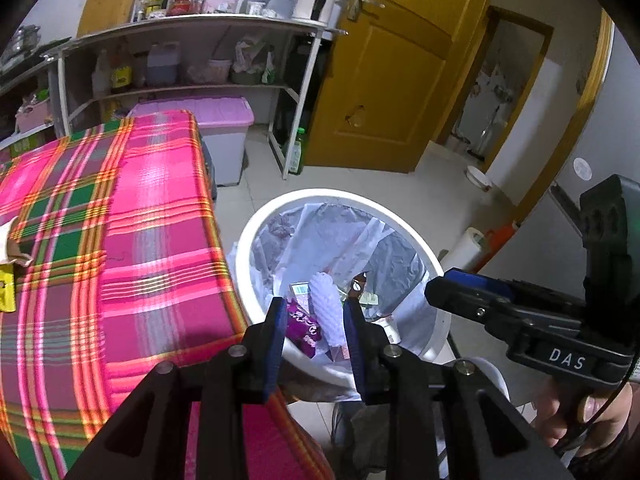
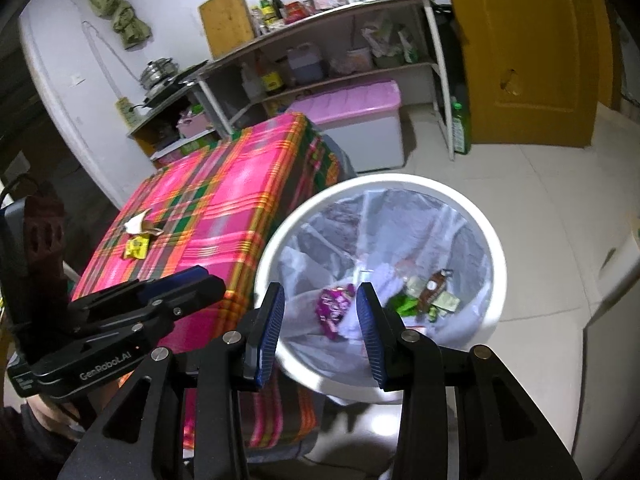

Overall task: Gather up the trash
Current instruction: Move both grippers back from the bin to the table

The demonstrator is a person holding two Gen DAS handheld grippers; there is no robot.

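Left gripper (image 1: 314, 312) and right gripper (image 2: 322, 300) both parted and empty over white bin (image 2: 494, 240), yellow wrapper (image 2: 137, 247) whole at centre left only in right view, purple packet (image 1: 304, 322) in bin

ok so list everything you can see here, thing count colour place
trash bin: 1, white with a clear liner, on the floor beside the table
purple wrapper: 1, in the bin
brown packet: 1, in the bin
green scrap: 1, in the bin
white foam sleeve: 1, in the bin
table: 1, pink and green plaid cloth
yellow wrapper: 1, on the table's far side
torn paper: 1, white and brown, next to the yellow wrapper
storage box: 1, pink lid, under the shelf
shelf unit: 1, white, bottles on top
door: 1, yellow-brown
left tongs: open, empty, over the bin
right tongs: open, empty, over the bin
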